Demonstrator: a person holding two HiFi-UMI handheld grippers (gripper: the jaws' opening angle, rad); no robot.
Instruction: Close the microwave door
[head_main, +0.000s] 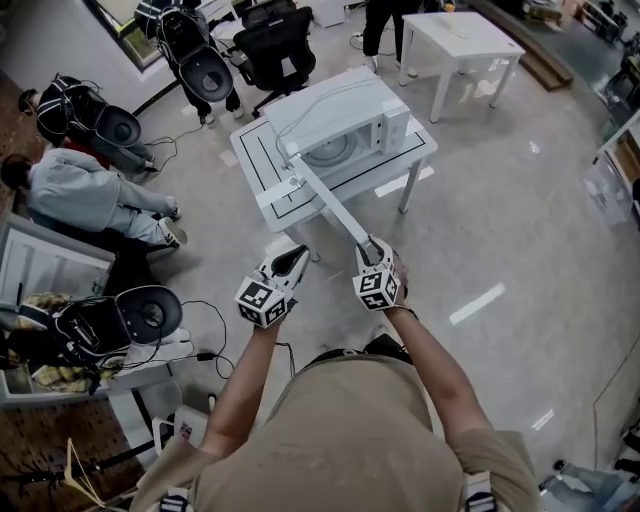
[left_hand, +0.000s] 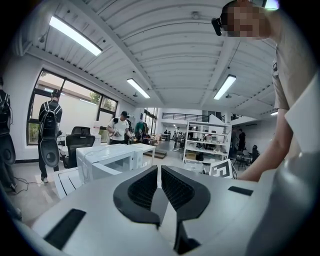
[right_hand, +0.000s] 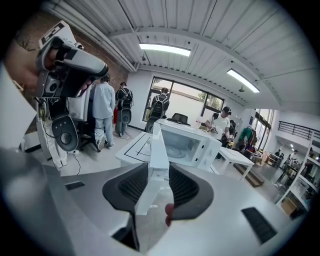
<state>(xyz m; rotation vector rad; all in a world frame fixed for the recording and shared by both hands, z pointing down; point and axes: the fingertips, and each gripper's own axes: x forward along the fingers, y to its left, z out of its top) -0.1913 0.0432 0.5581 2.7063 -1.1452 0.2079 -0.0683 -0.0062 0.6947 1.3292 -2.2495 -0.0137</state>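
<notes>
The white microwave stands on a small white table, and its door is swung wide open toward me. My right gripper is shut on the door's free edge. In the right gripper view the door runs edge-on between the pads of the right gripper, with the microwave's cavity beyond. My left gripper hangs left of the door, apart from it, shut and holding nothing. The left gripper view shows the left gripper with pads together and the microwave ahead at left.
A second white table stands behind at the right. A black office chair is behind the microwave table. A seated person and black gear with cables fill the left side. Shiny floor lies to the right.
</notes>
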